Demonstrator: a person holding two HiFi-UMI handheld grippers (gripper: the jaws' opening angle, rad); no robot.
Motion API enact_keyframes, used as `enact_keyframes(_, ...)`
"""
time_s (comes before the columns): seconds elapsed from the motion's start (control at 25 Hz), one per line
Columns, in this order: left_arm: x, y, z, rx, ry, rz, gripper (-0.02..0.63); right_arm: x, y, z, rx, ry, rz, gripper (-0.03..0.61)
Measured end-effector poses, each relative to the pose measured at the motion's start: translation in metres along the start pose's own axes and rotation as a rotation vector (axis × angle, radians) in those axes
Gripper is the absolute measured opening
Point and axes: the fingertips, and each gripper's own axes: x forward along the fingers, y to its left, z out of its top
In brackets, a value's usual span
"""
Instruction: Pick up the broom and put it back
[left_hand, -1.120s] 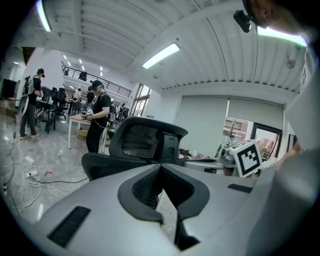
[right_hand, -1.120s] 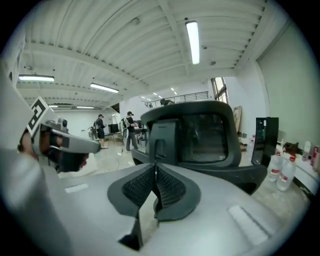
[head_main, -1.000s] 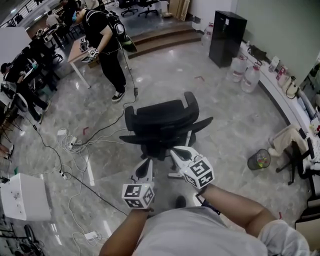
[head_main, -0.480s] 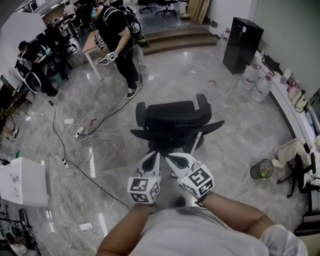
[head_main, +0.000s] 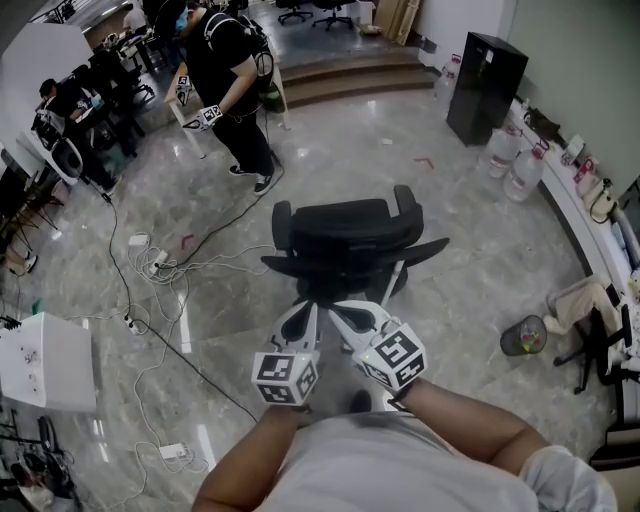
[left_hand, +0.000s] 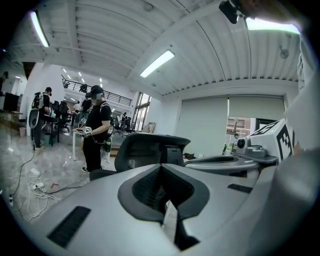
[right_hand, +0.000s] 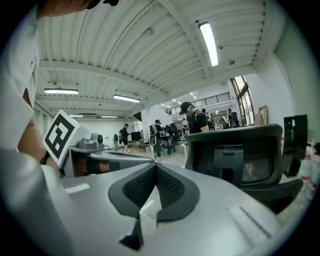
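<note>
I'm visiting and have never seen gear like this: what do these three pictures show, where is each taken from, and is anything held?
No robot here: a person holds a white two-jaw gripper in each hand, each carrying a cube of black-and-white square markers. The downward picture comes from a camera on the person's head; it shows the left gripper and right gripper pointing towards a black mesh-backed office chair. The other two pictures come from cameras riding on the grippers, looking along their jaws. In both, the jaws are together with nothing between them, so nothing is held. On the grey marble floor lie white cables, and a round waste bin stands at the right. No broom shows anywhere.
</note>
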Motion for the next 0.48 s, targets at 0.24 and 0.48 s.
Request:
enact_keyframes(0.24, -0.0020, -0.0016, -0.0014, 0.002, 0.006, 0.007, 0.008, -0.0023, -0.0005, 0.0010, -0.002, 0.001, 0.003, 0.002)
enact_keyframes(0.48, -0.0029, -0.0005, -0.0030, -0.002, 0.008, 0.009, 0.007, -0.0008, 0.0024, 0.0025, -0.007, 0.000, 0.008, 0.002)
